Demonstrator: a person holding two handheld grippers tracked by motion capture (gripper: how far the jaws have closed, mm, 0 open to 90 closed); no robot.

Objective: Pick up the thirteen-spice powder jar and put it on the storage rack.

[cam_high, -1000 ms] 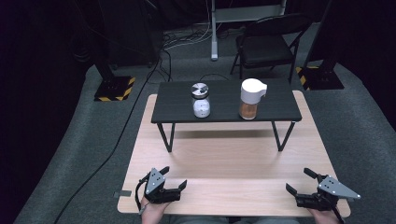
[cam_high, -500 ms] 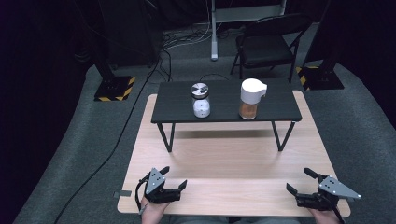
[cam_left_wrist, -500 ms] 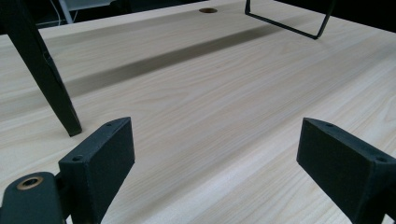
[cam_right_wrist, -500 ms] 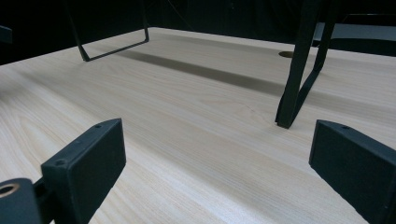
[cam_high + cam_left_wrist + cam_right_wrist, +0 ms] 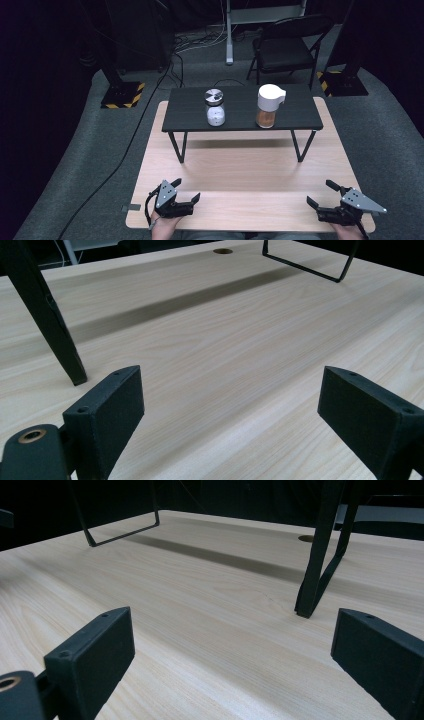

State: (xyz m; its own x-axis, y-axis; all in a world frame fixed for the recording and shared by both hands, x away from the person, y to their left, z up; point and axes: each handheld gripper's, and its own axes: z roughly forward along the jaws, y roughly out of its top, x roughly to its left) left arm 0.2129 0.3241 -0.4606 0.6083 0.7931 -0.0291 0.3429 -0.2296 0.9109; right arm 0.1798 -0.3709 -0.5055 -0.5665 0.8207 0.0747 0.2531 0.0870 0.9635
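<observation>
On the black raised shelf point(image 5: 295, 116) stand two jars: a clear one with a silver lid and white contents point(image 5: 215, 108), and to its right a jar with a white lid and brown contents point(image 5: 268, 106). My left gripper point(image 5: 186, 190) rests open near the wooden table's front left edge, nothing between its jaws. My right gripper point(image 5: 322, 193) rests open near the front right edge, also holding nothing. In the left gripper view the left gripper point(image 5: 235, 412) faces bare wood and a shelf leg point(image 5: 47, 315). In the right gripper view the right gripper point(image 5: 240, 660) faces another shelf leg point(image 5: 320, 555).
The light wooden table point(image 5: 245, 175) carries the shelf across its far half. A black folding chair point(image 5: 287, 47) stands behind the table. Yellow-striped stand bases point(image 5: 121, 95) sit on the grey carpet at both sides, with cables on the floor.
</observation>
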